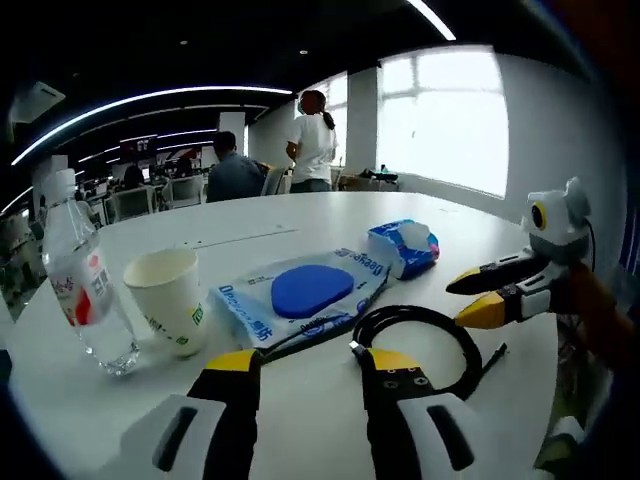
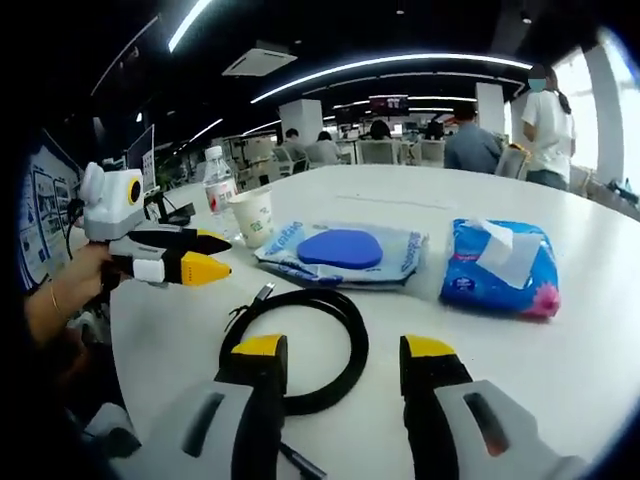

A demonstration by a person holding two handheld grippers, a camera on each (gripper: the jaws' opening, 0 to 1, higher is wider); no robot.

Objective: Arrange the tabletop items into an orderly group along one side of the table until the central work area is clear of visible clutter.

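On the white table (image 1: 330, 210) a black cable (image 1: 412, 313) lies coiled in a loop just ahead of my left gripper (image 1: 310, 362), which is open and holds nothing. Beyond it lie a clear packet with a blue pad (image 1: 305, 290) and a blue tissue pack (image 1: 405, 245). A paper cup (image 1: 170, 295) and a water bottle (image 1: 85, 280) stand to the left. My right gripper (image 1: 462, 300) comes in from the right, jaws apart. In the right gripper view it (image 2: 343, 348) stands open over the cable (image 2: 300, 297), and the left gripper (image 2: 213, 255) is at the left.
In the right gripper view the packet (image 2: 345, 250), tissue pack (image 2: 500, 265), cup (image 2: 255, 215) and bottle (image 2: 217, 180) spread across the near half of the table. Bare tabletop (image 2: 420, 190) stretches behind them. People (image 1: 312, 140) and office chairs are beyond the far edge.
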